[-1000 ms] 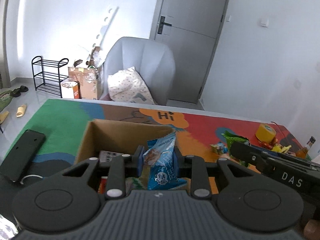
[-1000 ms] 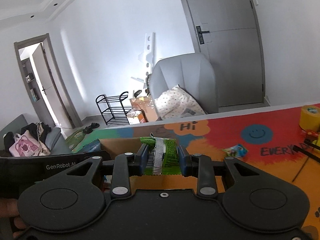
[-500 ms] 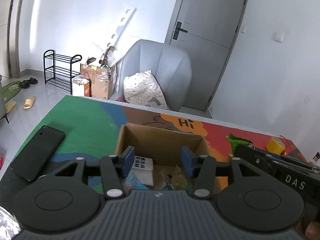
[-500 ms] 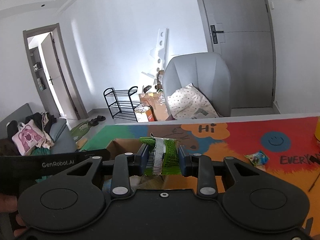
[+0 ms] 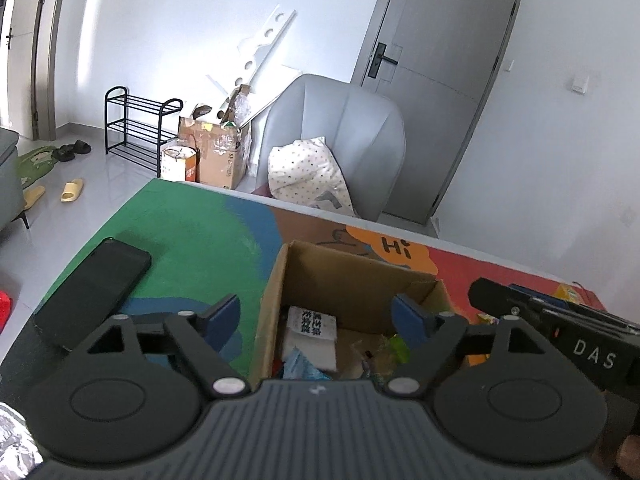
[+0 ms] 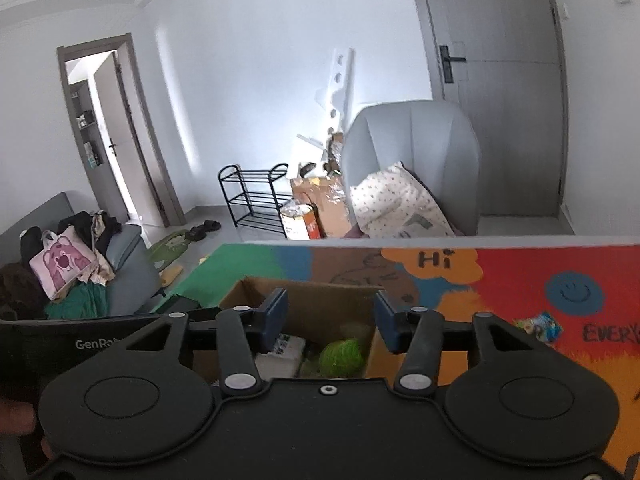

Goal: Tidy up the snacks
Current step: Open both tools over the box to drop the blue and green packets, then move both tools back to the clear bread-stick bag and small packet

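Cardboard box (image 5: 352,280) sits lower centre of frame on colourful desk (image 5: 192,240), snack packets inside: white packet (image 5: 312,332), green packet (image 6: 342,354). Left gripper (image 5: 320,316) over box, jaws opening wide, nothing between. Right gripper (image 6: 330,314) jaws opening, empty, green packet below. Black phone (image 5: 94,284) lower left.

The flat table mat (image 5: 192,232) is patterned in green, blue, brown, orange and red patches, with black "Hi" lettering on orange near its far edge. The open cardboard box (image 5: 276,292) is plain brown. Inside it: a white packet with black characters (image 5: 312,326) and a green crinkled snack bag (image 6: 341,356). The flat phone (image 5: 96,284) near the mat's left edge is black.
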`<state>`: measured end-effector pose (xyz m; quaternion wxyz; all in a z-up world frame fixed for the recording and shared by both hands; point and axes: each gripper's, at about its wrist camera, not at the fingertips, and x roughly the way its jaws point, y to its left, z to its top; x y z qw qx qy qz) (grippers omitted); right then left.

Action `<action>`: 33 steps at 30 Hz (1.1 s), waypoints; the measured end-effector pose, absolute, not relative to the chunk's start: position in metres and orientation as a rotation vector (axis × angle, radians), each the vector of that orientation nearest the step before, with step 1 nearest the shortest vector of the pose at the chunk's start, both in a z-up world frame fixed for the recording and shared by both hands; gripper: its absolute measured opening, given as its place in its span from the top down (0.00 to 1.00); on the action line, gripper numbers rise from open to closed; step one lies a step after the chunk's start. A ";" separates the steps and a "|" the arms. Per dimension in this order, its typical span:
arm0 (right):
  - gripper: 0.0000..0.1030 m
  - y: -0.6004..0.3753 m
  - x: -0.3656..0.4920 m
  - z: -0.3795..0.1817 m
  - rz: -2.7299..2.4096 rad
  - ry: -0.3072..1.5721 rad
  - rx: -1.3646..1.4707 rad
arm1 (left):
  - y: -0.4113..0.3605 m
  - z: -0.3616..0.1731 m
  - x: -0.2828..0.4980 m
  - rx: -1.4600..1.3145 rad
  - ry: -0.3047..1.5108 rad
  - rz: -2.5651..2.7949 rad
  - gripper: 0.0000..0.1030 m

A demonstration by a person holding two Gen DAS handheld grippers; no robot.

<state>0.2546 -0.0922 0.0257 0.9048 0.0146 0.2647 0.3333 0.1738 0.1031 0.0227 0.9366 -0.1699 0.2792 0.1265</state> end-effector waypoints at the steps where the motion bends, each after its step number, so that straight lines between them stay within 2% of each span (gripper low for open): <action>1: 0.44 -0.096 0.253 0.026 0.680 0.544 0.031 | 0.102 0.022 0.174 -0.343 0.569 0.259 0.18; 3: 0.27 -0.105 0.252 0.027 0.659 0.542 0.040 | 0.098 0.022 0.174 -0.335 0.567 0.262 0.14; 6: 0.18 -0.119 0.249 0.029 0.625 0.527 0.045 | 0.092 0.023 0.176 -0.331 0.571 0.250 0.12; 12: 0.18 -0.150 0.255 0.028 0.563 0.538 0.081 | 0.072 0.026 0.179 -0.303 0.563 0.220 0.08; 25: 0.18 -0.208 0.265 0.012 0.485 0.584 0.164 | 0.026 0.029 0.196 -0.252 0.570 0.158 0.07; 33: 0.34 -0.229 0.276 -0.007 0.472 0.633 0.209 | -0.009 0.029 0.210 -0.192 0.575 0.123 0.07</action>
